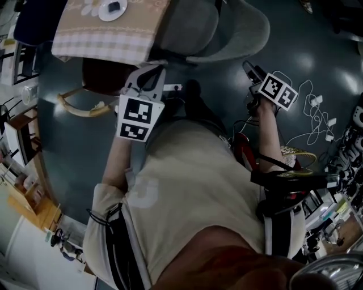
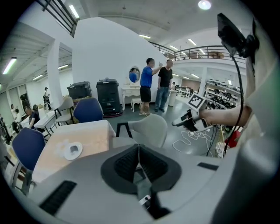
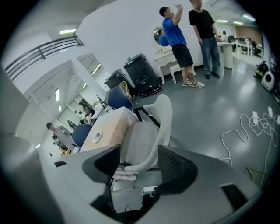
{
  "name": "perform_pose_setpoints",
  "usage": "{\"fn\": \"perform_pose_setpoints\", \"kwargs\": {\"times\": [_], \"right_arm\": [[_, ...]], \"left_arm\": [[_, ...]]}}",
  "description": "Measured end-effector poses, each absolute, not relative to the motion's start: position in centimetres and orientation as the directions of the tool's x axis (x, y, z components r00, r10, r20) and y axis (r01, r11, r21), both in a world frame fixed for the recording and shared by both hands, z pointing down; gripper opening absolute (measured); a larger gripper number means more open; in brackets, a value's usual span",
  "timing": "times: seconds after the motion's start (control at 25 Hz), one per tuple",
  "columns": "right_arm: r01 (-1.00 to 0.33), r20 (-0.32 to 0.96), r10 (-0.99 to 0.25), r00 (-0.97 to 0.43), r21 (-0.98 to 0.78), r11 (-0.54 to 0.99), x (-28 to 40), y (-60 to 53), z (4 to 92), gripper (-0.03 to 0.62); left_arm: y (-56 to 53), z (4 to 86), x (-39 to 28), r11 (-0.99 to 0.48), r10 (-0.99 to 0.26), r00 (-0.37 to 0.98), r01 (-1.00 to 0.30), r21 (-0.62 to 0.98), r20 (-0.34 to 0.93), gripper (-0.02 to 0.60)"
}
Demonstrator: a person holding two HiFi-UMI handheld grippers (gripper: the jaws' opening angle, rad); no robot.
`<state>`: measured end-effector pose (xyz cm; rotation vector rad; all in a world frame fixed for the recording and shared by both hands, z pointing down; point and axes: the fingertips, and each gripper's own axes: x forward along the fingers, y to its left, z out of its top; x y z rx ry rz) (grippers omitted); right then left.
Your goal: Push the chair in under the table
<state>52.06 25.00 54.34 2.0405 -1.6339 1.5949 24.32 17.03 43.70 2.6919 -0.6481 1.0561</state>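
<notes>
Overhead, the head view shows a person standing behind a grey chair (image 1: 227, 28) whose seat sits at the edge of a counter (image 1: 74, 42) draped in a beige checked cloth (image 1: 113, 34), a white dish (image 1: 113, 9) resting on top. The left gripper (image 1: 146, 79) reaches toward the corner where cloth and chair meet, while the right gripper (image 1: 253, 73) is held out beside the chair's back, over a dark floor (image 1: 317, 39) strewn with white cables (image 1: 317, 119). Next, the left gripper view has that gripper's fingers pressed together with nothing between them; beyond them stand the chair's back, the counter with its dish and, to the right, the other gripper held out in the person's hand. Blue chairs (image 2: 87, 110) and two people (image 2: 155, 85) stand farther off in the hall. Finally, the right gripper view shows its fingers spread wide, the chair's curved grey back and seat framed in the gap between them but not clamped; whether either finger touches the chair cannot be told. Behind it, the counter runs up to the chair's seat.
</notes>
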Motion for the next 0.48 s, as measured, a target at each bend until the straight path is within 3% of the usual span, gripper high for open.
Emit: {"fn": "perform_pose_setpoints", "kwargs": {"times": [0.48], "right_arm": [[-0.666, 0.808, -0.585, -0.071, -0.475, -0.575, 58.3, 21.2, 62.0, 0.268]], "left_arm": [[16.6, 45.4, 26.7, -0.887, -0.308, 0.623, -0.461, 0.019, 0.719, 0.009]]}}
